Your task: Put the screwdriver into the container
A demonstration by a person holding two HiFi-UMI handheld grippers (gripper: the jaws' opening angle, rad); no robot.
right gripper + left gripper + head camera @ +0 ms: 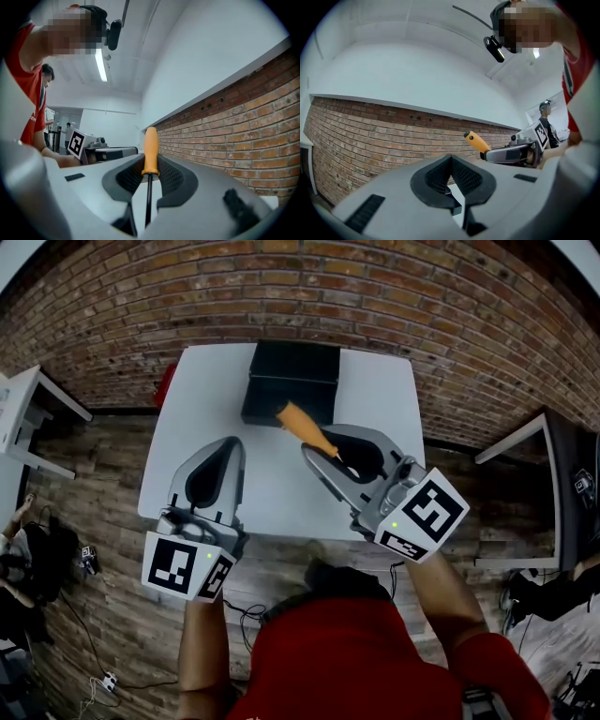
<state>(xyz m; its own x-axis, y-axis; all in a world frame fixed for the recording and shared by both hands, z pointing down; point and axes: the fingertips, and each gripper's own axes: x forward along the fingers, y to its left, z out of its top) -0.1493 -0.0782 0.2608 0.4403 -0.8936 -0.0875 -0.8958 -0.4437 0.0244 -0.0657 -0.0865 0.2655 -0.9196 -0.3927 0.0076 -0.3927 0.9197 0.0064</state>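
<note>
white rectangular table (187, 418) mid-frame | black box container (291, 381) upper centre | left gripper (451, 164) jaws together, empty | right gripper (149, 165) clamping orange-handled screwdriver (305, 426), handle tip at container's near edge | next: grip firm, carry over rim, lower inside, then release

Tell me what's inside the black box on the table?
Nothing shows inside the black container; its inside is too dark to tell. The screwdriver, clamped in the right gripper, covers part of its near edge.

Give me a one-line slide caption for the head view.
Right gripper holds the screwdriver, orange handle toward the black container on the white table; left gripper shut, empty.
</note>
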